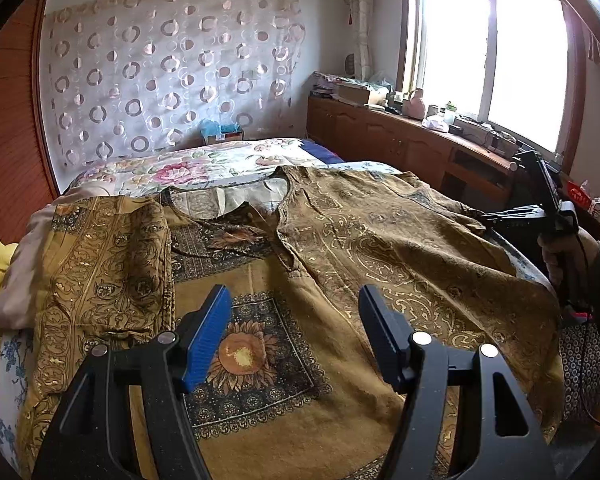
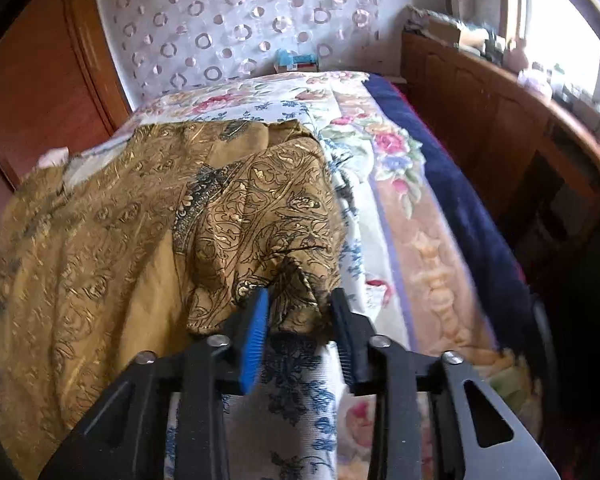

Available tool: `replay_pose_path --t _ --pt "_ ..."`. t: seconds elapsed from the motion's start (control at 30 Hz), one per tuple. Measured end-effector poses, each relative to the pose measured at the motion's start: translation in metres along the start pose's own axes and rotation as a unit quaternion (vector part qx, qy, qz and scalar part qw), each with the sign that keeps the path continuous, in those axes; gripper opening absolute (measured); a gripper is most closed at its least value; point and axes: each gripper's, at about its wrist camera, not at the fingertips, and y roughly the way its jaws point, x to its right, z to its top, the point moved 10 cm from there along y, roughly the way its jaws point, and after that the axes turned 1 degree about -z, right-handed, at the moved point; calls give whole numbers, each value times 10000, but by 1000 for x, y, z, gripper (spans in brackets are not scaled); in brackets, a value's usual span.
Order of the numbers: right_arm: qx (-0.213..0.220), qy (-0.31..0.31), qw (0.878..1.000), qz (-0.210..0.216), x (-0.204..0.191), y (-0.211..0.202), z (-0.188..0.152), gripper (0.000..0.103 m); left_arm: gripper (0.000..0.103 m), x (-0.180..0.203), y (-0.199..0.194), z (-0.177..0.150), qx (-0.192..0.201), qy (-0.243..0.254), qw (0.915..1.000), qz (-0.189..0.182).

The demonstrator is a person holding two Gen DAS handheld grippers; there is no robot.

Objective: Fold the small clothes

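A floral bed (image 1: 204, 164) carries the mustard patterned blouse (image 1: 340, 240), spread flat with its neckline away from the holder and its left sleeve already folded inward. The right gripper (image 2: 300, 300), jaws narrow around a bunched sleeve edge (image 2: 296, 280), is nearest the unfolded side, with open bedspread to its right. The left gripper (image 1: 296, 300) hovers wide and empty over the hem.

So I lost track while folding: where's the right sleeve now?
Right wrist view: the sleeve lies at the garment's right edge on the floral bedspread, its cuff between the right gripper fingers.
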Motion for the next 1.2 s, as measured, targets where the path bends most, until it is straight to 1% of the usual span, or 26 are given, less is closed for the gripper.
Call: replay_pose_path --t 0.07,0.13,0.23,0.33,0.43,0.53,0.6,0.67,0.8,0.87,0.9,0.97,1.03,1.07,1.1,1.13,1.2 --pt "20 -171 9998 -111 -3 1 3 10 67 -1 1 0 -7 -10 10000 18" --pt "135 -324 9990 -268 -6 -4 6 8 67 -2 1 0 6 -38 10000 43" --pt "566 -446 9965 -413 -13 -24 19 7 67 -6 3 1 50 -80 9999 90" --pt "1019 -574 9926 -326 -32 -50 31 7 67 -8 3 3 89 -98 9998 124" --pt "1195 -784 9897 -104 -56 -64 33 7 67 -10 1 4 125 -109 9998 145" --pt "1129 -1006 9883 198 -84 -66 26 7 67 -9 2 2 29 -113 9999 55" --pt "980 -1076 9886 383 -97 -62 16 7 67 -8 1 3 42 -90 9999 37" --pt "720 -1089 9898 570 -107 -54 2 7 67 -7 0 3 46 -55 10000 43" --pt "435 -1108 9906 679 -113 -46 -20 7 67 -7 -1 2 44 -51 10000 24" --pt "372 -1060 9910 727 -108 -47 -19 7 67 -7 -1 3 49 -50 10000 16" --pt "356 -1036 9913 730 -106 -48 -19 11 67 -7 -1 3 47 -53 10000 22" --pt "339 -994 9918 728 -102 -53 -19 16 67 -7 -1 3 46 -52 10000 27" --pt "344 -972 9918 761 -103 -55 -16 29 67 -7 0 3 43 -54 10000 30" --pt "385 -977 9916 752 -105 -61 -16 32 67 -7 -1 3 42 -55 10000 33" --pt "462 -968 9915 736 -102 -67 -14 39 67 -7 -1 3 47 -56 10000 28" --pt "517 -951 9914 733 -106 -63 -8 41 67 -7 -1 3 52 -58 10000 30" --pt "644 -853 9916 735 -100 -68 -3 43 67 -7 -1 3 53 -56 10000 27"
